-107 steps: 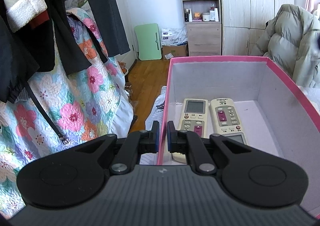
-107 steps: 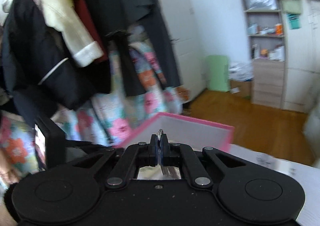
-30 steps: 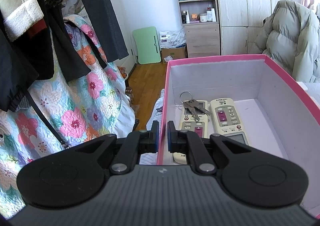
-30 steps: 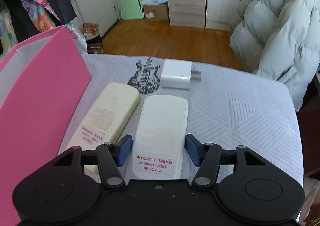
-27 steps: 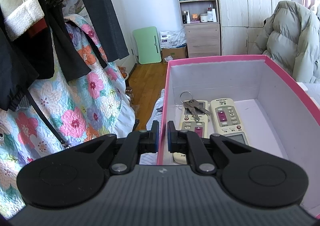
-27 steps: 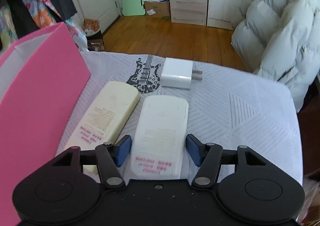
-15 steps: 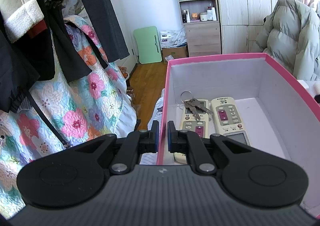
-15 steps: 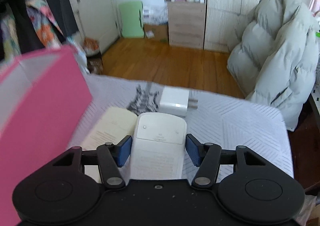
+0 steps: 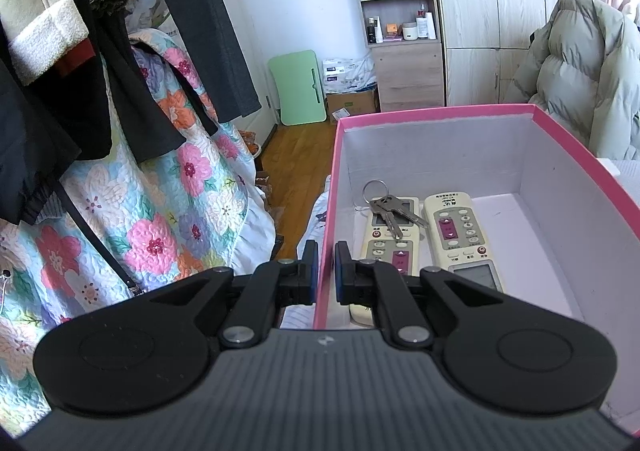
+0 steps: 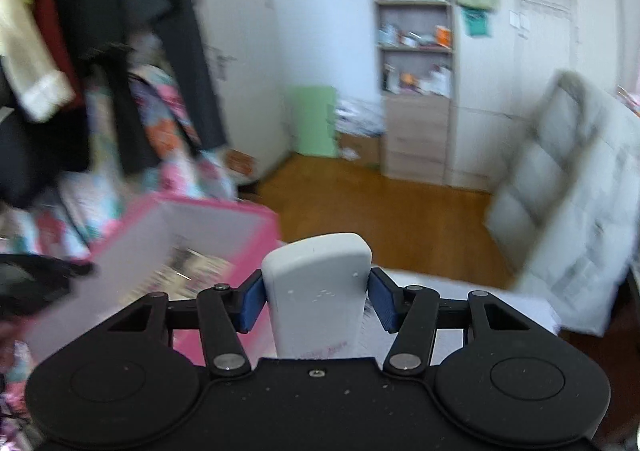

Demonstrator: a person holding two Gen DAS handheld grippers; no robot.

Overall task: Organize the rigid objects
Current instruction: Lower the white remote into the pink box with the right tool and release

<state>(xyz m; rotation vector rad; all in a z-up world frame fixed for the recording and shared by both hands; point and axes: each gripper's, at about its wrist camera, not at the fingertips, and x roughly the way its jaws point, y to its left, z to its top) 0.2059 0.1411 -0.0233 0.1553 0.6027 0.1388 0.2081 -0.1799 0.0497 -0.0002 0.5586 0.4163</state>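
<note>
Right claw (image 10: 316, 303): clenched on a white remote (image 10: 318, 291), blue pads pressing its two long edges, the rounded end projecting forward and clear of any surface. Left claw (image 9: 326, 271): pinched onto the near-left wall of the pink box (image 9: 440, 117), one pad outside the wall and one inside, which steadies the box.

Step in hand: transfer of the remote toward the box. The right wrist view is motion-blurred, with the box low and to the left of the remote.

Box contents: two cream remotes (image 9: 460, 235) lying flat, side by side, buttons up; a key ring (image 9: 388, 207) with metal keys rests across the left one. Bare floor shows to the right of the pair.

Next move, as judged: bring the remote over the bare floor, lower it flat and parallel to the other two, then part the pads. The side wall stands close to that space, so alignment needs care.

Materials: the remotes are hard, smooth plastic slabs with rounded corners and should not deform under the pads. The box looks like thin card, pink outside, white inside; it could flex or shift if struck.
</note>
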